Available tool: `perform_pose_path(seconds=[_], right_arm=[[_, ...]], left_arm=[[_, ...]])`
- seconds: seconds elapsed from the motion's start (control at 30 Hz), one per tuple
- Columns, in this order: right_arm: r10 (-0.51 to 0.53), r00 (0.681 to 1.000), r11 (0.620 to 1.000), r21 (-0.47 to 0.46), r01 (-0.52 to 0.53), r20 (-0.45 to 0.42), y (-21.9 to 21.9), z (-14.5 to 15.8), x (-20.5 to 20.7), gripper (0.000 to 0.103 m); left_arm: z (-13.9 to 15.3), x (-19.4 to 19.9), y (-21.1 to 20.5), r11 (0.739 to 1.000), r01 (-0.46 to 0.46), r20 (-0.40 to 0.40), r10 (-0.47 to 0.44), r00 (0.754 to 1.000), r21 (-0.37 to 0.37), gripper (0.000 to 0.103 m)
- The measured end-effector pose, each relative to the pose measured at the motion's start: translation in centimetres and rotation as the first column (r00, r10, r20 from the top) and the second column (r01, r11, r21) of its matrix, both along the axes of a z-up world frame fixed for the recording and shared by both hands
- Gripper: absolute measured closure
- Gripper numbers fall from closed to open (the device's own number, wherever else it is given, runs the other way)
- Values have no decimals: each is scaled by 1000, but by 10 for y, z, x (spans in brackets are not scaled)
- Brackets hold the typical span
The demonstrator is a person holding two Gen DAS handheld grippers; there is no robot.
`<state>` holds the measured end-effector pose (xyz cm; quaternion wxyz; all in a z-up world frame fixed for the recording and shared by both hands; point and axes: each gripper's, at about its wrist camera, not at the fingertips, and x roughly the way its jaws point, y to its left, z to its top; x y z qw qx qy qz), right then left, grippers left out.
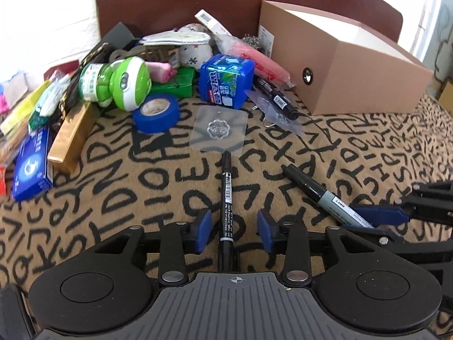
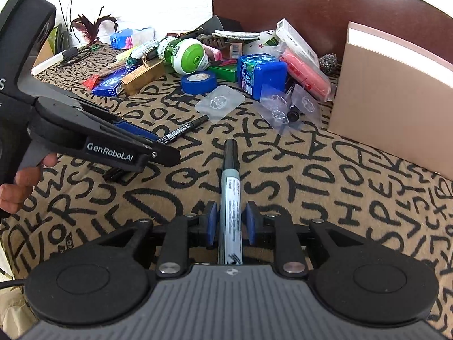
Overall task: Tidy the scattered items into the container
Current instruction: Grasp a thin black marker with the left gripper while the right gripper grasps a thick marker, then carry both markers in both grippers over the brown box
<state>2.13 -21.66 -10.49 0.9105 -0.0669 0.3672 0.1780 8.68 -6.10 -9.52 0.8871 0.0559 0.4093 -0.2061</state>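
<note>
Two markers on patterned cloth (image 1: 119, 198), clutter pile (image 1: 119, 79) beside cardboard box (image 1: 354, 65)

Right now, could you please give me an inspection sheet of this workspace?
Surface: letter-patterned cloth.
Job's things: thin black marker and grey marker lie on the cloth; cardboard box stands at the right.
Clutter: heap at the back, including blue tape roll, green bottle, blue tin and clear hook sheet.
Grippers: left gripper open, astride the thin black marker; right gripper narrowly open, grey marker between its pads.
Cables: thin dark cable hangs by the wall.
Surroundings: brown board behind; a hand holds the left gripper's handle.
</note>
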Motion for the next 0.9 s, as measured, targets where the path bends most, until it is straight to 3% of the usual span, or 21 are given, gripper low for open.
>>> perform_pose_path(seconds=[0.07, 0.13, 0.17, 0.2, 0.23, 0.27, 0.33, 0.37, 0.43, 0.47, 0.5, 0.53, 0.8, 0.9], right_arm=[[5, 1000, 1000, -2, -5, -3, 0, 0, 3, 78], [4, 1000, 1000, 2, -4, -9, 1, 0, 7, 78], [4, 1000, 1000, 2, -4, -11, 1, 0, 8, 78], [3, 1000, 1000, 3, -3, -13, 1, -1, 9, 79], [2, 1000, 1000, 3, -2, -14, 2, 0, 10, 80], [6, 1000, 1000, 0, -6, -16, 2, 0, 11, 86], [18, 1000, 1000, -13, -18, -20, 4, 1, 12, 85], [25, 999, 999, -23, -25, -22, 5, 1, 12, 86], [28, 999, 999, -24, -29, -24, 5, 2, 14, 86], [26, 999, 999, -21, -27, -24, 5, 1, 14, 86], [22, 999, 1000, -14, -23, -24, 4, 2, 13, 86], [18, 1000, 1000, -4, -18, -25, 3, 2, 13, 86], [-22, 999, 996, 91, 25, -38, -15, 8, 6, 86], [-35, 999, 994, 105, 37, -25, -22, 14, 3, 86]], left_arm=[[-1, 1, -1, 1000, 1, 3, -1, 1000, 1, 51], [-1, 2, -3, 1000, 4, 5, -4, 1000, 5, 53], [0, 2, -4, 1000, 9, 6, -9, 1000, 10, 56], [0, 3, -5, 1000, 16, 6, -16, 1000, 12, 68], [1, 3, -5, 1000, 20, 5, -20, 1000, 11, 70], [1, 3, -6, 1000, 21, 3, -21, 1000, 12, 70], [1, 3, -7, 1000, 21, 3, -21, 1000, 15, 67], [1, 3, -7, 1000, 21, 4, -21, 1000, 13, 60], [1, 3, -8, 1000, 20, 6, -20, 1000, 15, 60], [1, 2, -10, 999, 23, 10, -23, 1000, 22, 63], [1, 1, -11, 999, 27, 14, -27, 1000, 30, 85], [2, 1, -11, 999, 31, 13, -32, 999, 29, 98], [11, -6, -11, 998, 48, -28, -48, 998, -28, 99], [22, -10, -16, 997, 68, -4, -68, 998, -43, 99]])
